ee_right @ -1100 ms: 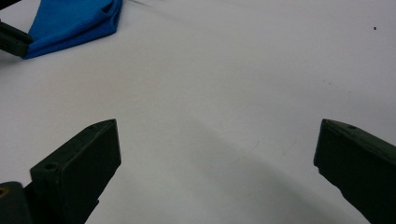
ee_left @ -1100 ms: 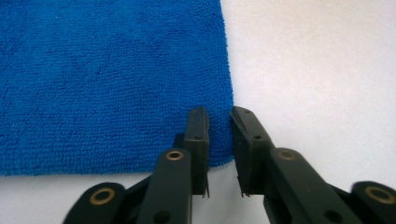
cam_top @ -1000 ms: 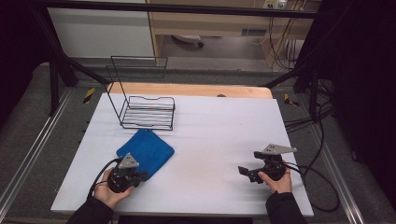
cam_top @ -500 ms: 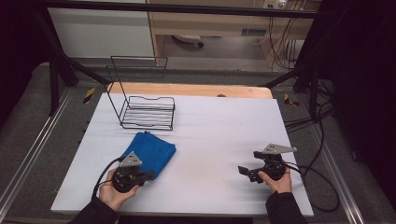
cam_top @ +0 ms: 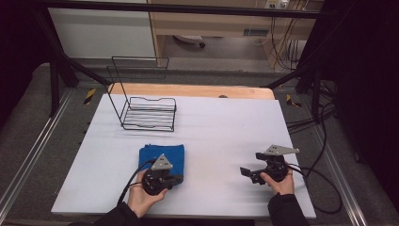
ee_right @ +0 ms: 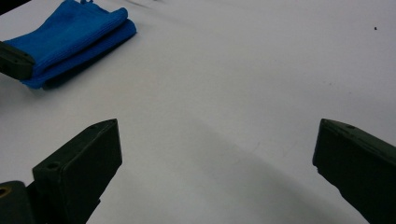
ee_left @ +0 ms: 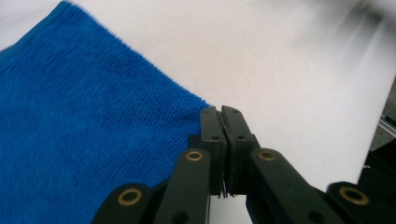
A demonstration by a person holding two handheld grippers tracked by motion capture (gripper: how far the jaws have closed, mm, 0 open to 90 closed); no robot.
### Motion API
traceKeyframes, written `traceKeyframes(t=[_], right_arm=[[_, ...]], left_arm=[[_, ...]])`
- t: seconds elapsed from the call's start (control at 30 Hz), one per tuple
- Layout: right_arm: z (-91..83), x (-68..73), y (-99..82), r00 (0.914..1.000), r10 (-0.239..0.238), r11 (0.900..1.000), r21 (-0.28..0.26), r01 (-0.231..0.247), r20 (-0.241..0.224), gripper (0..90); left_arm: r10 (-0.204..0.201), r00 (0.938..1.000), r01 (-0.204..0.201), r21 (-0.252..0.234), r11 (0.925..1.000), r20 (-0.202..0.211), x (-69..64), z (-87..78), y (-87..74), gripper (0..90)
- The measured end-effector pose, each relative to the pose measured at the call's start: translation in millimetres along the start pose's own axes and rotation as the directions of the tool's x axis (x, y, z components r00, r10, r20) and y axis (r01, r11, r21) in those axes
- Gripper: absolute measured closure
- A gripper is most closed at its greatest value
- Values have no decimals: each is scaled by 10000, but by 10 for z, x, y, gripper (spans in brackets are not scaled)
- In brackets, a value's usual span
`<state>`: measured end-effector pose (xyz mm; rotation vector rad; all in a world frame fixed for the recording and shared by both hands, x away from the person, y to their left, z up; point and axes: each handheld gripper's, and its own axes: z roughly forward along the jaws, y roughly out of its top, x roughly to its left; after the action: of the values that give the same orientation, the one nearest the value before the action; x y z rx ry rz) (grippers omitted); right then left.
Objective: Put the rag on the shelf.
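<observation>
A folded blue cloth (cam_top: 160, 153) lies on the white table (cam_top: 226, 127), left of the middle near the front. My left gripper (cam_top: 175, 179) sits at the cloth's near right corner. In the left gripper view its jaws (ee_left: 222, 114) are pressed together with the corner of the cloth (ee_left: 84, 121) pinched under them. My right gripper (cam_top: 247, 173) rests at the front right, its jaws (ee_right: 217, 135) wide apart over bare table with nothing between them. From there the cloth (ee_right: 74, 37) shows at the far left, folded in two layers.
A black wire rack (cam_top: 148, 113) with a tall back frame stands at the back left of the table. A wooden strip (cam_top: 188, 89) runs along the far edge. Cables (cam_top: 320, 179) trail off the right side.
My left hand has moved right along the front edge, and the cloth has slid and turned with it, from a diamond to a square lie. The right gripper has stayed put.
</observation>
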<state>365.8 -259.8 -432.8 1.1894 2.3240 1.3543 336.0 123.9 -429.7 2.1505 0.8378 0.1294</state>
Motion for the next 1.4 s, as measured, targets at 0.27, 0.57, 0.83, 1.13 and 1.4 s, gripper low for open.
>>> traceKeyframes(t=[0.27,0.57,0.83,1.13,1.4], right_arm=[[-12,27,22,9999,-17,10000,-85,19,171,28],[71,183,99,9994,91,9998,-193,-85,321,32],[349,530,226,9996,-186,9996,209,182,229,31],[806,1020,365,9992,-377,9971,663,366,164,71],[1099,1341,366,9980,-622,9930,994,632,-129,255]], left_arm=[[224,9997,-224,-93,9997,70,-1,69,15,782],[149,9994,-167,-558,9983,-318,209,-335,62,413],[-332,9908,241,-701,9972,-1314,601,-672,-135,183],[-1159,9735,981,-978,9904,-1972,952,-907,-411,49],[-1106,9727,890,-1125,9897,-2038,1061,-939,-477,42]])
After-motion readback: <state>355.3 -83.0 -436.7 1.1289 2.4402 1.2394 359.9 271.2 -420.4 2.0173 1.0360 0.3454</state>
